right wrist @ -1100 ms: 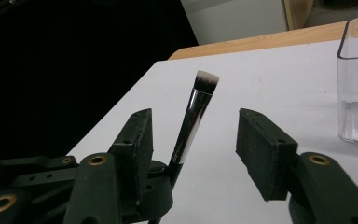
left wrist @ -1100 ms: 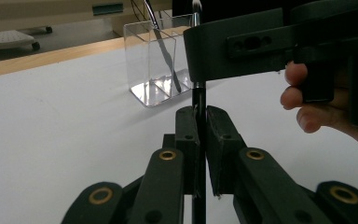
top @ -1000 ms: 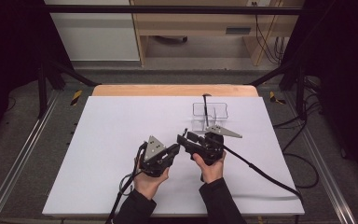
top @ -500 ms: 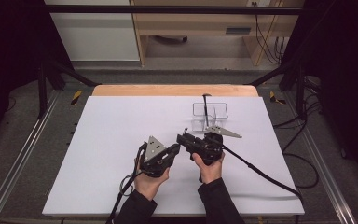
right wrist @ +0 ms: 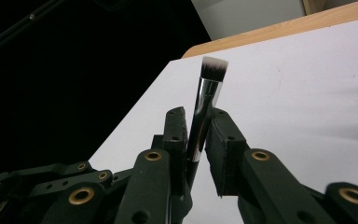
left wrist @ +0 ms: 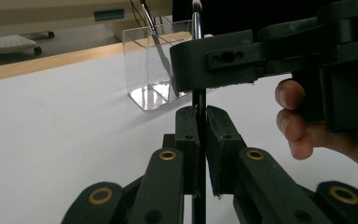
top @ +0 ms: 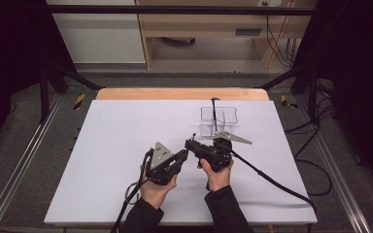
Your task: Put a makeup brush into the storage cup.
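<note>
The left gripper point(left wrist: 203, 140) is clamped on the black handle of the makeup brush point(right wrist: 204, 105), and the right gripper point(right wrist: 196, 135) has just been closing around its silver ferrule, above the table's point(top: 126, 136) near middle. Get the right jaws squarely seated on the ferrule before the left lets go. Then it's a short carry to the clear organizer point(top: 218, 121), keeping the brush upright.

A white table top point(top: 126, 145) with a pale wooden far edge point(top: 182, 93) stands on grey floor point(top: 34, 160). Beyond it are a white cabinet front point(top: 94, 36) and a light wooden shelf unit point(top: 209, 29) — cables point(top: 277, 34) hang beside it. Black frame bars point(top: 175, 9) and dark curtains — both sides — enclose the space.
</note>
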`<state>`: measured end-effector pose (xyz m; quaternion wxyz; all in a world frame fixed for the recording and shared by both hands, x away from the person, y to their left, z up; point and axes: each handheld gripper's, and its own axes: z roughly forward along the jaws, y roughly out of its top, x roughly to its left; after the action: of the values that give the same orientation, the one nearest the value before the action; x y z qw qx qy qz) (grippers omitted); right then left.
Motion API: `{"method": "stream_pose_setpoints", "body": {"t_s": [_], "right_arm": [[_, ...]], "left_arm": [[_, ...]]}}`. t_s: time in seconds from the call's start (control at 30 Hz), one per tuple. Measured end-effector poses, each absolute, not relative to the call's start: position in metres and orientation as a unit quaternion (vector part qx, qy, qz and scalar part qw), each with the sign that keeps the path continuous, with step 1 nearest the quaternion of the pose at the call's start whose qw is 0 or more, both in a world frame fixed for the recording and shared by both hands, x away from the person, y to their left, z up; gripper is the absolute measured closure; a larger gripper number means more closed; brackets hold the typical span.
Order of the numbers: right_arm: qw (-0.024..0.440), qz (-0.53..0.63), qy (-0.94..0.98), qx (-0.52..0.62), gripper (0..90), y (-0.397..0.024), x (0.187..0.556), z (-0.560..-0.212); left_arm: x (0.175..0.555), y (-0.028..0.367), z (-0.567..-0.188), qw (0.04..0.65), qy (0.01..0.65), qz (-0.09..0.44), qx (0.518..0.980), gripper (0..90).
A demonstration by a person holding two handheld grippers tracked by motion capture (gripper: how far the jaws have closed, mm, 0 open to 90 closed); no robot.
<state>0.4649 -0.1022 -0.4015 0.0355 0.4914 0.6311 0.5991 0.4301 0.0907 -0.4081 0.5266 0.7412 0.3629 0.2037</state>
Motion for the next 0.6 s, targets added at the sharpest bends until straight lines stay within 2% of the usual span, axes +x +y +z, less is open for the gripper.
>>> {"method": "stream_pose_setpoints", "body": {"t_s": [0.23, 0.6], "right_arm": [[0.021, 0.606, 0.626, 0.491, 83.2, -0.1027, 0.4645, -0.4021], [0.021, 0.611, 0.629, 0.48, 83.9, -0.1042, 0.4626, -0.4021]], "left_arm": [[0.4298, 0.0904, -0.4084, 0.526, 0.364, 0.204, 0.741, 83.2], [0.4292, 0.0924, -0.4077, 0.531, 0.352, 0.2, 0.744, 82.3]]}}
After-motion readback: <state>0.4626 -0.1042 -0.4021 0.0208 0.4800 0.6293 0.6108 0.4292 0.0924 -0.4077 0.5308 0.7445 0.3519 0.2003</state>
